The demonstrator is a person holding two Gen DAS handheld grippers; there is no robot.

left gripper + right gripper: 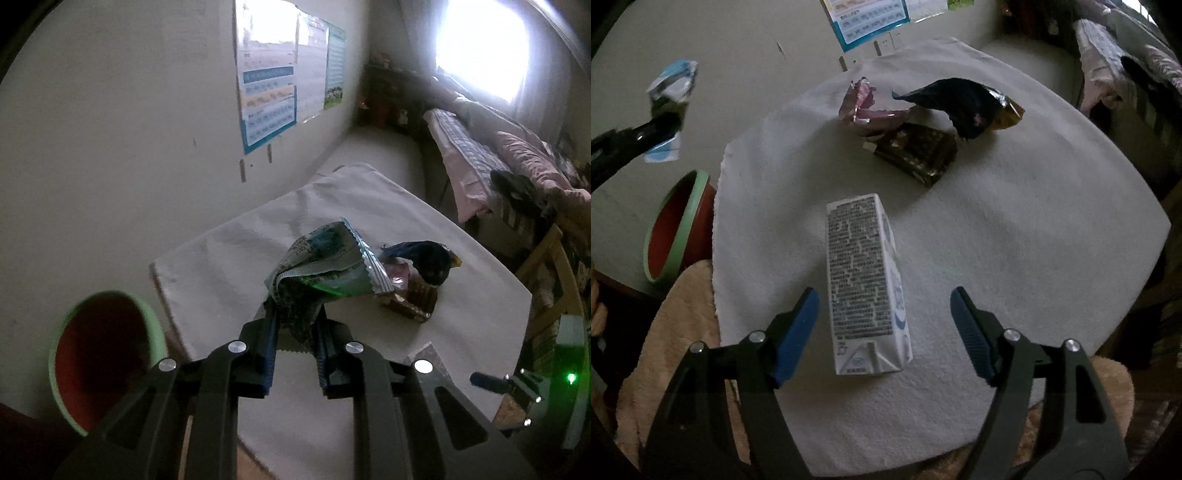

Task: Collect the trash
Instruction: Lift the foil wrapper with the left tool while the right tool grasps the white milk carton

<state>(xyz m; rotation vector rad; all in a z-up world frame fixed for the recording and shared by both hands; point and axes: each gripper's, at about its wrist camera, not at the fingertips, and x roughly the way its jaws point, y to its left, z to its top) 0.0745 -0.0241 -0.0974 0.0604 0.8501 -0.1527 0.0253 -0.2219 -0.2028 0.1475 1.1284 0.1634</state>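
Observation:
My left gripper [295,317] is shut on a crumpled green-and-white wrapper [325,266], held up above the white cloth [229,254]. In the right wrist view the same left gripper [670,122] hangs at the far left with that wrapper [674,83] in its jaws. My right gripper [884,295] is open, its blue pads on either side of a white milk carton [864,280] lying on the cloth [1034,240], not touching it. Farther back lie a pink foil wrapper [864,107], a dark blue bag [964,103] and a brown-gold wrapper [916,151].
A red bin with a green rim [107,354] stands on the floor left of the table; it shows in the right wrist view too, as the bin [679,229]. A beige towel [676,325] lies under the cloth's near edge. A bed with bedding [498,158] is at the right.

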